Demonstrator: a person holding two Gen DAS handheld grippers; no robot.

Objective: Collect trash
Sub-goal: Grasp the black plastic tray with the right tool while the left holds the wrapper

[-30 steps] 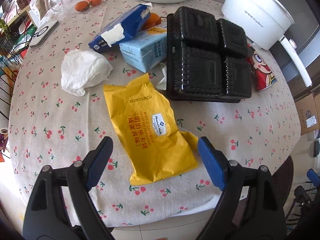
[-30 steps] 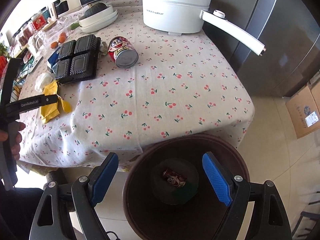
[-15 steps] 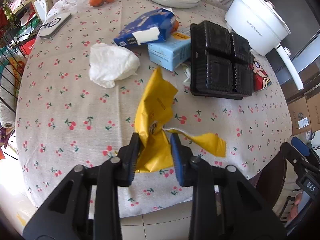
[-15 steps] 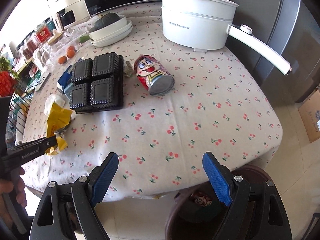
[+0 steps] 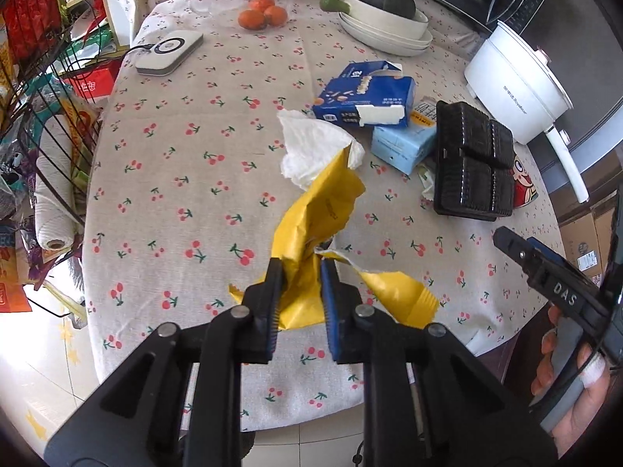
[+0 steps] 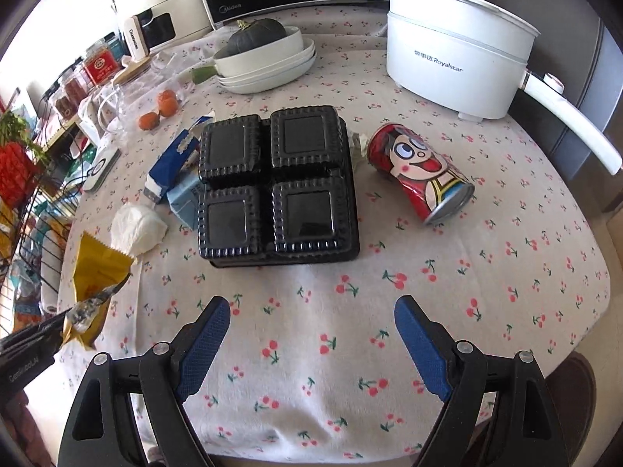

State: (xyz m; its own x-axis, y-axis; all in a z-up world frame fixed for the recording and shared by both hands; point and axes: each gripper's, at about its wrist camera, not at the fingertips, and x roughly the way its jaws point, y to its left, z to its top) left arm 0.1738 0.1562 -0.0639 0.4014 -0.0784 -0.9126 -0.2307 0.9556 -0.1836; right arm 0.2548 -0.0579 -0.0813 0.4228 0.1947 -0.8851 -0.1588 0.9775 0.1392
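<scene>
My left gripper (image 5: 300, 272) is shut on a crumpled yellow snack wrapper (image 5: 327, 210) and holds it lifted above the cherry-print tablecloth (image 5: 175, 179); the wrapper also shows in the right wrist view (image 6: 97, 272). My right gripper (image 6: 309, 334) is open and empty over the table's near edge, in front of a black four-cell plastic tray (image 6: 276, 186). A red cartoon can (image 6: 420, 173) lies on its side right of the tray. A crumpled white tissue (image 5: 315, 148), a torn blue box (image 5: 366, 97) and a light-blue carton (image 5: 401, 144) lie further back.
A white electric pot (image 6: 455, 62) with a long handle stands at the back right. Stacked white dishes with a dark squash (image 6: 264, 54), oranges (image 5: 261, 17) and a white device (image 5: 169, 52) sit at the back. A wire rack (image 5: 39, 136) stands left of the table.
My left gripper closed on the yellow wrapper and lifted it off the cloth. My right gripper moved from over the brown bin up to the table's edge, still open.
</scene>
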